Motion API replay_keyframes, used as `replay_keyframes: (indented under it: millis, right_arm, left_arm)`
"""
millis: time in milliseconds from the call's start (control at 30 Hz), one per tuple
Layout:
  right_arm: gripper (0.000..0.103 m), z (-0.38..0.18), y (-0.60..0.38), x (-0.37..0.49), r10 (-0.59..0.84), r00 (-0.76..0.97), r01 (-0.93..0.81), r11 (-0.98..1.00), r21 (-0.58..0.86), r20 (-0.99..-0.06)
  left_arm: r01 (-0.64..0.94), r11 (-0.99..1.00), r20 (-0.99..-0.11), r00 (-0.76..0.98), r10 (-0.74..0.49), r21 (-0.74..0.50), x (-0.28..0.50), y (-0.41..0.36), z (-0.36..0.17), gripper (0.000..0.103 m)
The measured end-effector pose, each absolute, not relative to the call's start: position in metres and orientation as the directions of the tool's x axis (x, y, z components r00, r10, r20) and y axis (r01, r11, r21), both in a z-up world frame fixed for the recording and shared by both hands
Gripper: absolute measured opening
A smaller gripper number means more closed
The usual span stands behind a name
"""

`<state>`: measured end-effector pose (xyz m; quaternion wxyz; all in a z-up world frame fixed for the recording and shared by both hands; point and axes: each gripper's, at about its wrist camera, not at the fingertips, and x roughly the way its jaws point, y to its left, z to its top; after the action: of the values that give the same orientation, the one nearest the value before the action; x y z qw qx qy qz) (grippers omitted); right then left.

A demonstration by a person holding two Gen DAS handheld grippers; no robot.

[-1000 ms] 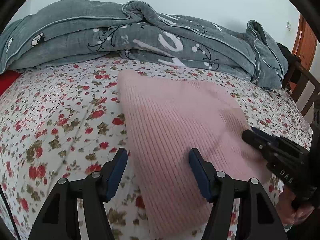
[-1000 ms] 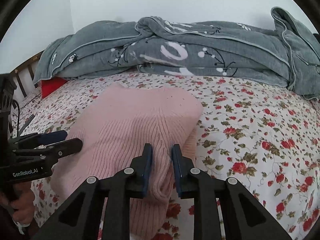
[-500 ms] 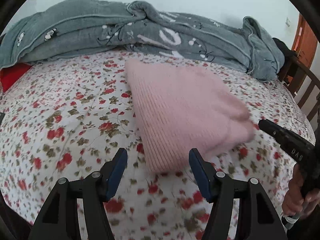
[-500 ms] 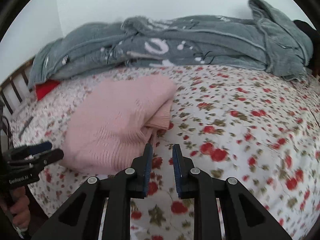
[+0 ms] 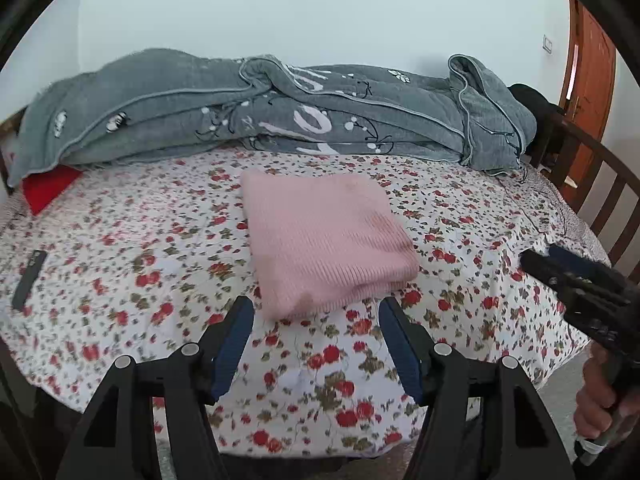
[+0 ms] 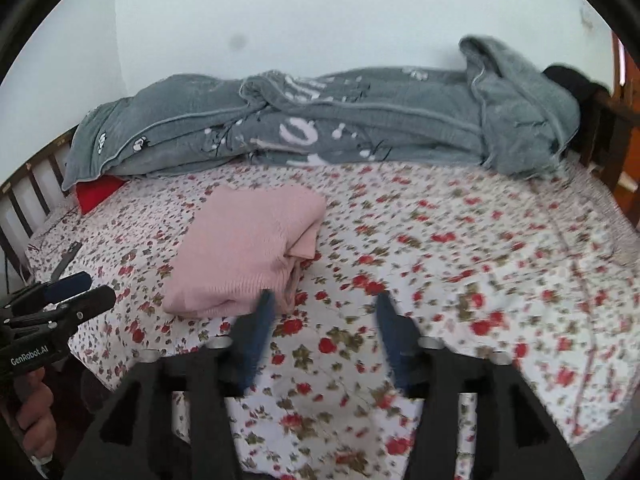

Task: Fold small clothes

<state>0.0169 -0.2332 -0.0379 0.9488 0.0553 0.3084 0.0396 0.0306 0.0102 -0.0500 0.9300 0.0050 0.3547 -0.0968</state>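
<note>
Pink sweater folded, edges seemingly aligned; both jaws spread, clear.

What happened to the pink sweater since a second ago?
The right gripper was pinching the pink sweater a second ago; it has let go and now stands open. Both grippers have pulled back toward the bed's near edge, so the folded sweater lies alone on the flowered sheet. The left gripper stayed open throughout. The gray blanket and the red cushion have not moved.
</note>
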Motion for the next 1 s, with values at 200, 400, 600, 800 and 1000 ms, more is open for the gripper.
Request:
replay_keyframes:
  millis: [200, 400, 600, 800, 1000]
  right_arm:
    - [0.088, -0.020, -0.237, -0.025, 0.063, 0.838, -0.030, 0.997, 0.070, -0.542]
    - [0.095, -0.017, -0.245, -0.042, 0.060, 0.842, -0.022, 0.997, 0.077, -0.537]
    - [0.097, -0.015, -0.245, -0.050, 0.050, 0.848, -0.018, 0.998, 0.065, -0.528]
    - [0.097, -0.016, -0.246, -0.051, 0.060, 0.844, -0.024, 0.997, 0.074, -0.532]
    - [0.097, -0.018, -0.246, -0.050, 0.065, 0.840, -0.029, 0.997, 0.074, -0.538]
  left_arm:
    - [0.151, 0.987, -0.641, 0.753, -0.147, -0.048, 0.005, 0.007, -0.040, 0.077]
    - [0.109, 0.993, -0.631, 0.768, -0.109, -0.039, -0.004, 0.006, -0.034, 0.079]
    - [0.104, 0.994, -0.626, 0.774, -0.091, -0.017, -0.009, 0.002, -0.031, 0.079]
    - [0.095, 0.995, -0.621, 0.780, -0.079, -0.008, -0.011, 0.001, -0.028, 0.080]
    - [0.087, 0.996, -0.616, 0.784, -0.079, -0.016, -0.012, 0.003, -0.025, 0.080]
